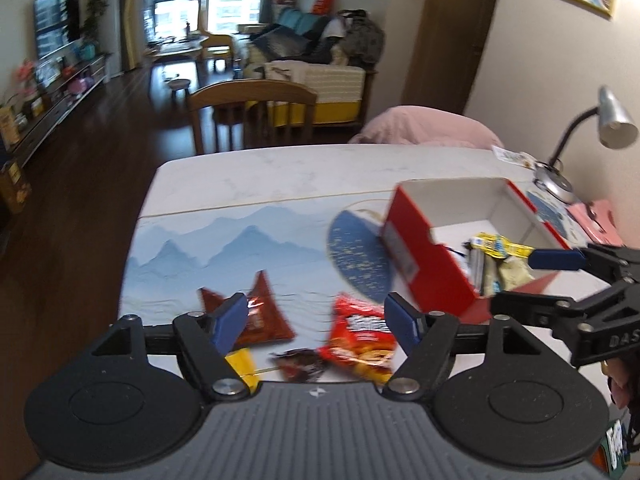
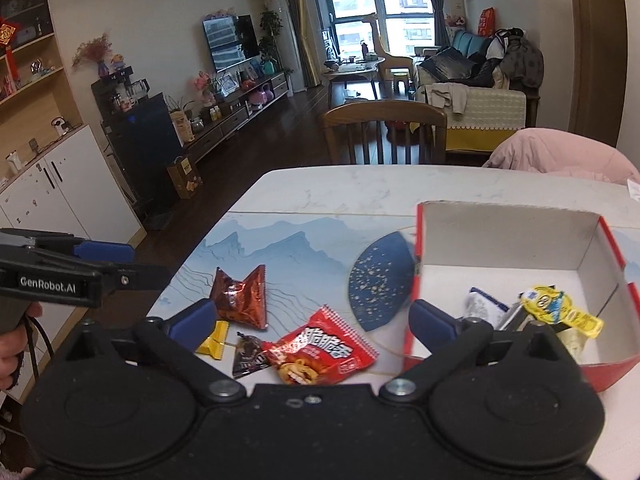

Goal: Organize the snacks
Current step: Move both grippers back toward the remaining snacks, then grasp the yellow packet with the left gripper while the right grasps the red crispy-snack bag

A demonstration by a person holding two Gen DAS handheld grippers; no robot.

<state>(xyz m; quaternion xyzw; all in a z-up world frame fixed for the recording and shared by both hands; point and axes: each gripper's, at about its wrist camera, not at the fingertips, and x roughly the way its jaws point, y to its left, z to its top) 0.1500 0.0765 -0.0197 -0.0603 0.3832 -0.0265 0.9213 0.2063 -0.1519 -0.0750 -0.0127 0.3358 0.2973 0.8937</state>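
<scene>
We see a pale marbled worktop [image 2: 320, 188] with a blue mountain-print mat [image 2: 280, 248] on it. On the mat lie a brown pyramid pack [image 2: 242, 296], a red snack bag [image 2: 324, 354], a dark wrapped sweet [image 2: 248, 354] and a yellow sweet [image 2: 216, 340], close together. Just beside them to the right stands an open red box [image 2: 508, 236], white inside. At the far right corner sits a lamp base [image 1: 554, 184], with a pink paper [image 1: 600, 220] near it
</scene>
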